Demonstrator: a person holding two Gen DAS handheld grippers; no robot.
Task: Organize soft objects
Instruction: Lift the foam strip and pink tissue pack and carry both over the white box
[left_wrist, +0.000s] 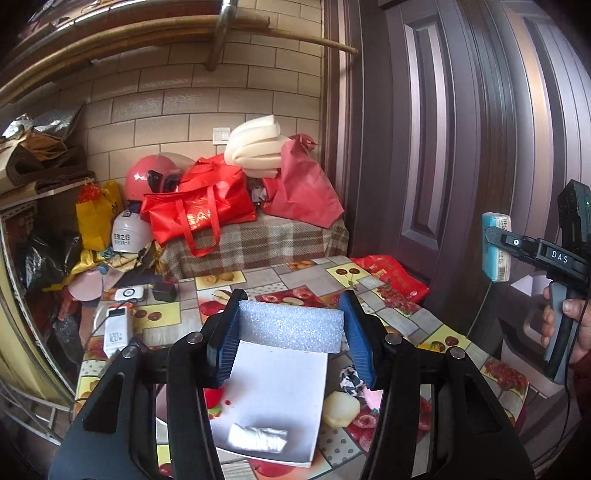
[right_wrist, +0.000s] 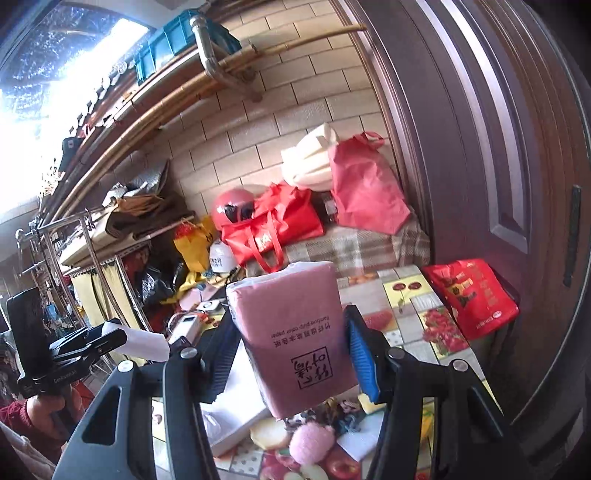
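Observation:
My left gripper (left_wrist: 291, 314) is shut on a grey-white foam block (left_wrist: 291, 328) and holds it in the air above a white box (left_wrist: 273, 402). A small white roll (left_wrist: 256, 437) lies in that box. My right gripper (right_wrist: 291, 332) is shut on a pink tissue pack (right_wrist: 299, 339), also lifted off the table. In the left wrist view the right gripper (left_wrist: 496, 240) is at the far right, the pack (left_wrist: 496, 254) seen end-on. On the table lie a pale soft bun (left_wrist: 341, 408), a pink fluffy ball (right_wrist: 312, 441) and a patterned cloth (left_wrist: 351, 380).
The table (left_wrist: 424, 321) has a fruit-print cover. A power bank (left_wrist: 116, 328) and charger lie at its left. Red bags (left_wrist: 199, 210), a pink helmet (left_wrist: 147, 177) and white foam (left_wrist: 255, 147) are piled behind. A dark door (left_wrist: 443, 147) stands right, a shelf rack (right_wrist: 110, 240) left.

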